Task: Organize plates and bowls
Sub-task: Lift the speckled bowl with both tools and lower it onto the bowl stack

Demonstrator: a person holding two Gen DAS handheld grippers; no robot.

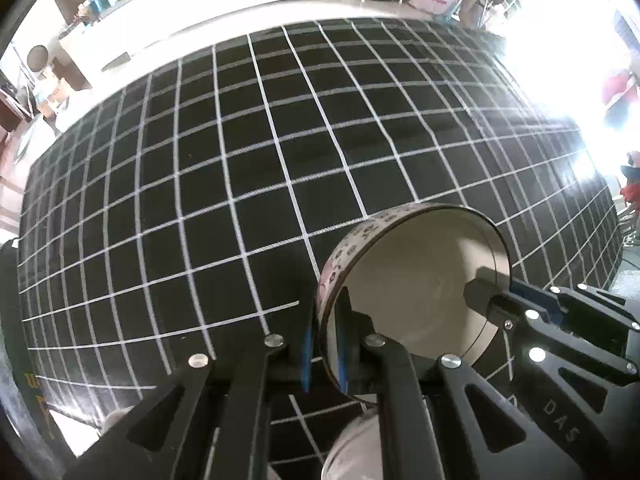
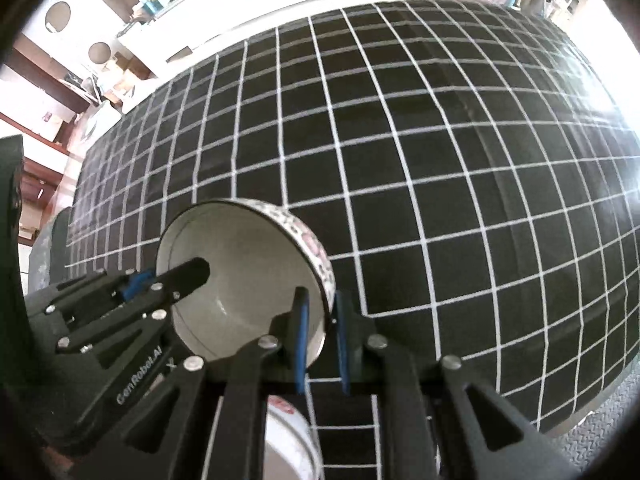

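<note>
Both claws (left (image 1: 322,344), right (image 2: 322,338)) clamp one bowl's (image 1: 416,280) rim.

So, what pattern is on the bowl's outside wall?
Pink floral print on the bowl; right wrist view shows it best.

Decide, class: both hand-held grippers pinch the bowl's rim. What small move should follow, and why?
Probably carry the bowl across the checked cloth toward the dish showing under the left hand-held gripper and right hand-held gripper, since both are shut on opposite rim sides and it hangs tilted.
</note>
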